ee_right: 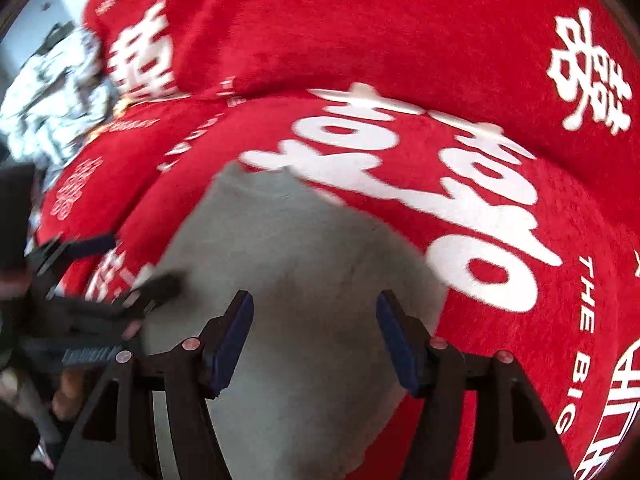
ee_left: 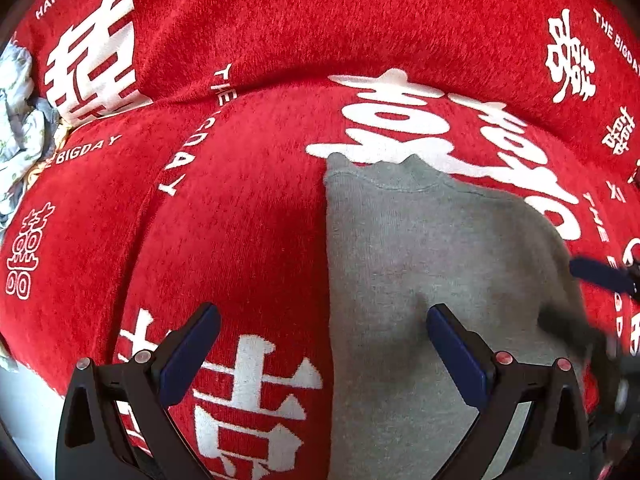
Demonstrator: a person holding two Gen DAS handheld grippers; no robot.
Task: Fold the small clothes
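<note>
A small grey knit garment point(ee_left: 420, 260) lies folded lengthwise on a red blanket point(ee_left: 248, 208), its neck edge at the far end. My left gripper point(ee_left: 324, 316) hangs open above the garment's left edge; one finger is over the blanket, the other over the grey cloth, and nothing is between them. In the right wrist view the same grey garment point(ee_right: 304, 272) lies under my right gripper point(ee_right: 314, 312), whose jaws stand apart with no cloth pinched. The left gripper point(ee_right: 132, 264) shows blurred at that view's left, held by a hand.
The red blanket point(ee_right: 400, 40) with large white characters covers a cushioned seat and backrest. A pale patterned heap of clothes point(ee_left: 20, 120) lies at the far left. A light floor point(ee_left: 24, 404) shows beyond the blanket's lower left edge.
</note>
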